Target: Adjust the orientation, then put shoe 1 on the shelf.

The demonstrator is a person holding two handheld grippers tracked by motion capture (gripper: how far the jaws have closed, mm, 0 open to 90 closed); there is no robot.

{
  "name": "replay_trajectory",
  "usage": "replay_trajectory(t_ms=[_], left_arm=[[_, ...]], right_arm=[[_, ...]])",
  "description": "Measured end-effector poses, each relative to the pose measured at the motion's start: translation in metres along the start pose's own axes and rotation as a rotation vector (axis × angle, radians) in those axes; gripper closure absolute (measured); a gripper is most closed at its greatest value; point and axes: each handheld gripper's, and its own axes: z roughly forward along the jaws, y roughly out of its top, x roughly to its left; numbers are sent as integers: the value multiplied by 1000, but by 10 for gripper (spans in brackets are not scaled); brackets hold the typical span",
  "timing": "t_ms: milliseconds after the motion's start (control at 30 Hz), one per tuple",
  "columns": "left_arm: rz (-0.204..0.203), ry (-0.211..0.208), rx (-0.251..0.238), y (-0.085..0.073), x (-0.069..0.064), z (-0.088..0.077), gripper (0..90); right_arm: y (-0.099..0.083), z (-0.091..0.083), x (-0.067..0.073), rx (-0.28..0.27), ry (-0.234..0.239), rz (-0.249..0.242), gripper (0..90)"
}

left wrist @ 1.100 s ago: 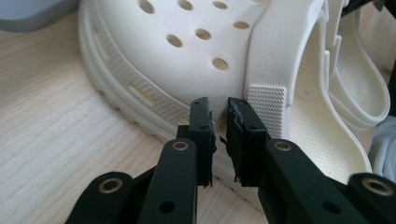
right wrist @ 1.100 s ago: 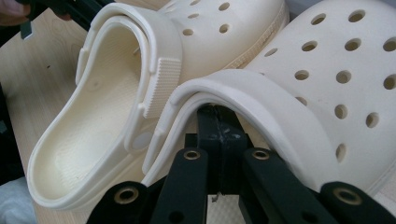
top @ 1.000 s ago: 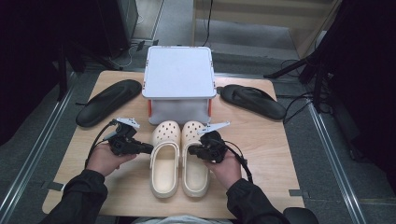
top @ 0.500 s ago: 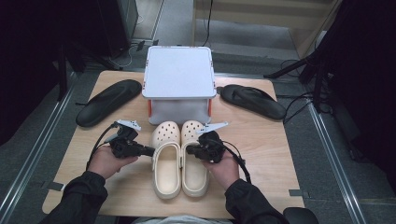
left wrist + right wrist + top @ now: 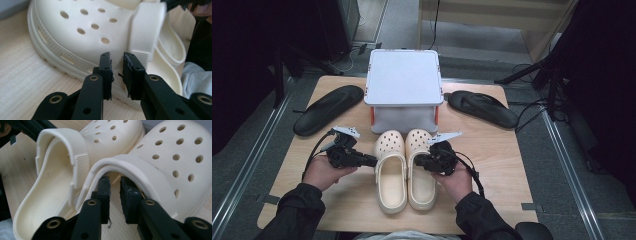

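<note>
Two cream clogs sit side by side on the desk (image 5: 512, 150). Left gripper (image 5: 117, 65) at left clog (image 5: 390, 170): fingers just opened slightly, narrow gap empty. Right gripper (image 5: 115, 185) at right clog (image 5: 421, 165): fingers likewise just parted at the collar, gripping nothing.

From my seat the high view shows an evenly lit table (image 5: 512, 165) ringed by near-black surroundings, with soft, short shadows and slightly grainy detail, while both gripper views are bright and glare-free, their clogs (image 5: 82, 32) soft-focused up close and blurring further toward the edges.
</note>
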Motion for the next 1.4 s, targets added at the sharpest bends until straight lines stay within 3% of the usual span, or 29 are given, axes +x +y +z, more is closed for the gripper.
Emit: replay_trajectory(t_ms=[267, 467, 533, 567, 700, 1200, 1400], left_arm=[[-18, 26, -25, 1, -1, -11, 645], [-14, 54, -46, 4, -3, -19, 616], [7, 81, -76, 7, -5, -25, 666], [13, 80, -87, 9, -6, -29, 745], [19, 92, -111, 16, -6, -37, 852], [0, 74, -116, 57, 3, -41, 875], [5, 72, -131, 86, 10, -44, 877]], right_arm=[[-5, -21, 10, -43, -15, -10, 613], [-13, -28, 13, -54, -5, 8, 535], [-16, -28, 15, -53, -8, 11, 526], [-17, -28, 15, -55, -6, 11, 526], [-20, -28, 21, -50, -17, 9, 526], [-18, -24, 20, -42, 7, 18, 515], [-17, -21, 21, -32, 6, 25, 515]])
